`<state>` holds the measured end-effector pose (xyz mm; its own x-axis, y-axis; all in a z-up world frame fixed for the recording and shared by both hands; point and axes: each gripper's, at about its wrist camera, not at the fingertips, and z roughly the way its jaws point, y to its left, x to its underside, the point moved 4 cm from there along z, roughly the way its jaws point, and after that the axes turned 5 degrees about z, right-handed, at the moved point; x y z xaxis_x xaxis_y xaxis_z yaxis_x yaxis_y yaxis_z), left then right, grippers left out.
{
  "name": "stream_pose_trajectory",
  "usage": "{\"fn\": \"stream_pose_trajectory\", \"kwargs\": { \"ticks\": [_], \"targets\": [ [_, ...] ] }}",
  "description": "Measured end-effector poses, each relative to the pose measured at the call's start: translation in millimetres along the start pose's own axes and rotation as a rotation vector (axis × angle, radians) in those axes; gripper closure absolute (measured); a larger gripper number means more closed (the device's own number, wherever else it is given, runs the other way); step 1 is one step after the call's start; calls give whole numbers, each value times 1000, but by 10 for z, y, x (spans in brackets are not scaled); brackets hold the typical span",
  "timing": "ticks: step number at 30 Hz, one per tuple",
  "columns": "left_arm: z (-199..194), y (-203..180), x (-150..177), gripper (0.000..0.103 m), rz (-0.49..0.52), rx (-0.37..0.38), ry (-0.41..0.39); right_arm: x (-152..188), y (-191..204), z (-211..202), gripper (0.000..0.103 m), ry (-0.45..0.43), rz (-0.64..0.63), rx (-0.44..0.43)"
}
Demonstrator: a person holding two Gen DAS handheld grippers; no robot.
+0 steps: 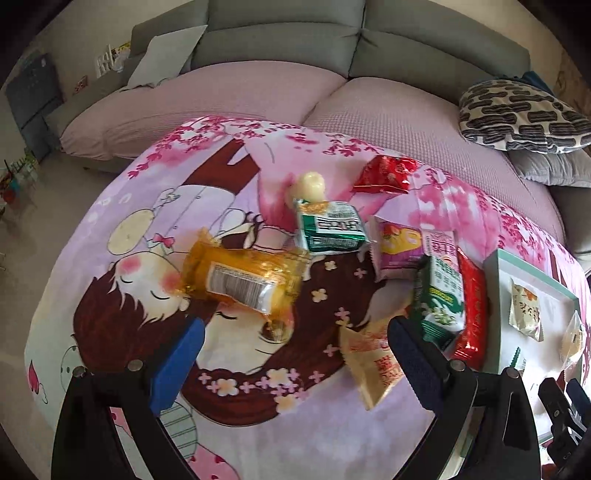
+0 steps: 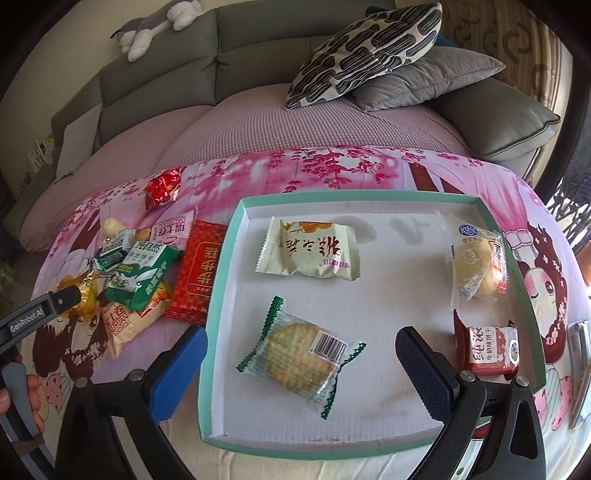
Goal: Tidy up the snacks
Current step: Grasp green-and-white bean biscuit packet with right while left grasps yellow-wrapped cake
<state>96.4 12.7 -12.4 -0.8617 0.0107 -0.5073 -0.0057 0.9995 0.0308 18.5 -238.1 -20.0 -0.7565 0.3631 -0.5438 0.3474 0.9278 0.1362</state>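
A pile of wrapped snacks lies on the pink cartoon cloth [image 1: 110, 206]. A yellow packet [image 1: 242, 282] lies just ahead of my open left gripper [image 1: 295, 354], between its spread fingers and apart from them. Green packets [image 1: 330, 227] [image 1: 439, 295], a red packet [image 1: 471, 314] and a cream packet [image 1: 369, 363] lie to its right. A white tray with a teal rim [image 2: 221, 295] holds several snacks. My right gripper [image 2: 301, 363] is open and empty above the tray, over a green-edged cracker packet [image 2: 299, 354]. The left gripper [image 2: 66, 297] also shows in the right wrist view.
A grey sofa [image 1: 288, 48] with pink seat covers runs behind the cloth. A patterned cushion [image 2: 365, 51] and a grey cushion [image 2: 428, 75] lie on it at the right. A plush toy [image 2: 155, 26] rests on the sofa back.
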Motion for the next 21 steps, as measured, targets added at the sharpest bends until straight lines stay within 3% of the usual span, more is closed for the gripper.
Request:
{"fn": "stream_pose_trajectory", "kwargs": {
  "ticks": [5, 11, 18, 21],
  "targets": [
    [-26, 357, -27, 4, -69, -42, -10, 41, 280, 61, 0, 10, -55, -41],
    [1, 629, -50, 4, -129, -35, -2, 71, 696, 113, 0, 16, -112, -142],
    [205, 641, -203, 4, -63, -54, 23, -82, 1015, 181, 0, -10, -115, -164],
    [330, 624, -256, 4, -64, -23, 26, -188, 1149, 247, 0, -12, -118, -162]
  ]
}}
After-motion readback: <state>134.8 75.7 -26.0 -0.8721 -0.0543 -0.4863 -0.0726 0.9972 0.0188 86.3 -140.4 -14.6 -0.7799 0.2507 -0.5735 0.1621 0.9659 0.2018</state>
